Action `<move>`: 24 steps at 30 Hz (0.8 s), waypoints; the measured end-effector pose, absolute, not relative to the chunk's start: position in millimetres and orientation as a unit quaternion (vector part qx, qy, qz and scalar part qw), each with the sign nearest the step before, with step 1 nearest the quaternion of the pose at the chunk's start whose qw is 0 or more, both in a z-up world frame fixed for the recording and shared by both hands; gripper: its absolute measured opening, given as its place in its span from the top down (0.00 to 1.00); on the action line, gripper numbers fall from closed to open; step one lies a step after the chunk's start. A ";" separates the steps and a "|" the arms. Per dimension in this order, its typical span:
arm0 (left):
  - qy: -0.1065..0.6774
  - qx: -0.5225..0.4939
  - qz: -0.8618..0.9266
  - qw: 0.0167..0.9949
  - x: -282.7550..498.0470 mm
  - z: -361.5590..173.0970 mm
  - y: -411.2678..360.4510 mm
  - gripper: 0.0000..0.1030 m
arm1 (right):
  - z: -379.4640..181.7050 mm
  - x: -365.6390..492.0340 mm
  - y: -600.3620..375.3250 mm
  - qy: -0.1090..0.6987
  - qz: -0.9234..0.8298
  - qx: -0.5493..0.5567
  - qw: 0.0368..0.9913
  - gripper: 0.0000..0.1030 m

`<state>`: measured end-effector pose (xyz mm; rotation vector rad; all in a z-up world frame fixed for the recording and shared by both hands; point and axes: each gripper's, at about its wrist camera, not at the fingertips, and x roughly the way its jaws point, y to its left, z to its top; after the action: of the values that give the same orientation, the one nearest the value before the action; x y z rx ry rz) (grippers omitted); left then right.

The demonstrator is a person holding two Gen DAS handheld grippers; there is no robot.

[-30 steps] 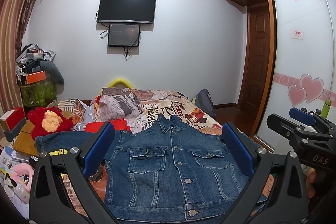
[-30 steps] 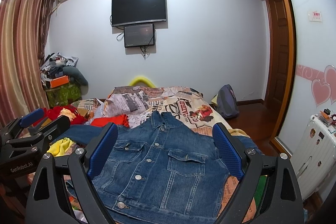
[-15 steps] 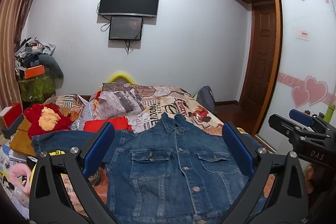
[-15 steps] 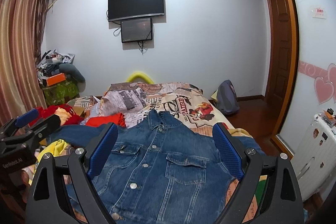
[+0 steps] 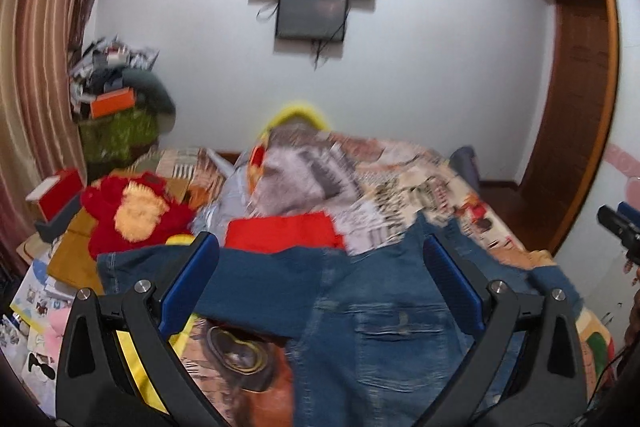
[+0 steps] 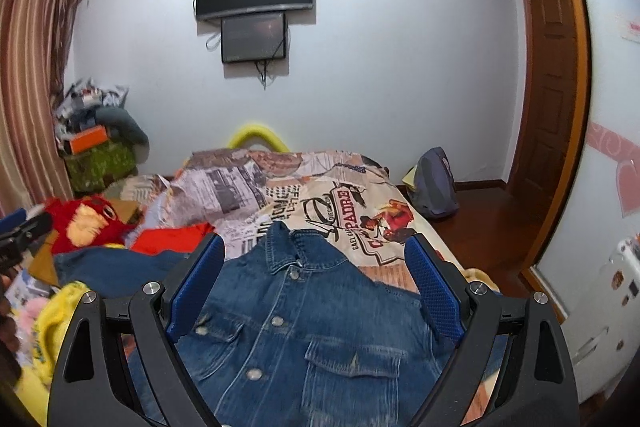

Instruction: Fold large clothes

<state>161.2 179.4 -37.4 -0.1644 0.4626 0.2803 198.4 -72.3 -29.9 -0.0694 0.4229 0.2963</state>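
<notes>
A blue denim jacket (image 6: pixel 304 323) lies front up on the bed, collar away from me, buttons closed. In the left wrist view the jacket (image 5: pixel 380 331) has one sleeve stretched out to the left. My left gripper (image 5: pixel 320 279) is open and empty above that sleeve and the jacket's left shoulder. My right gripper (image 6: pixel 316 287) is open and empty above the jacket's chest. Each gripper's edge shows at the side of the other's view.
The bed (image 6: pixel 320 195) has a newspaper-print cover. A red cloth (image 5: pixel 280 235), a red plush toy (image 5: pixel 136 215) and yellow items (image 6: pixel 44 323) lie left of the jacket. A backpack (image 6: pixel 434 183) sits on the floor right of the bed, near a wooden door (image 6: pixel 552 99).
Both grippers have swung to the left; the left one now looks at the jacket's outstretched sleeve. Both stay open. The jacket has not moved.
</notes>
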 end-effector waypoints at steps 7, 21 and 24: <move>0.319 -0.133 0.167 0.923 207.3 -99.2 254.7 0.00 | -57.5 244.3 -47.8 0.262 0.146 -0.067 0.952 0.13; 0.431 -0.346 0.153 0.819 223.1 -218.6 368.4 0.12 | -114.5 299.1 -35.7 0.387 0.168 -0.065 0.905 0.13; 0.425 -0.379 0.149 0.809 224.4 -229.7 382.6 0.13 | -119.6 302.9 -31.5 0.391 0.167 -0.069 0.903 0.13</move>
<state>224.4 382.6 -229.7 -0.8106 0.9082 0.3177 302.9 -31.5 -119.6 -0.1426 0.8078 0.3453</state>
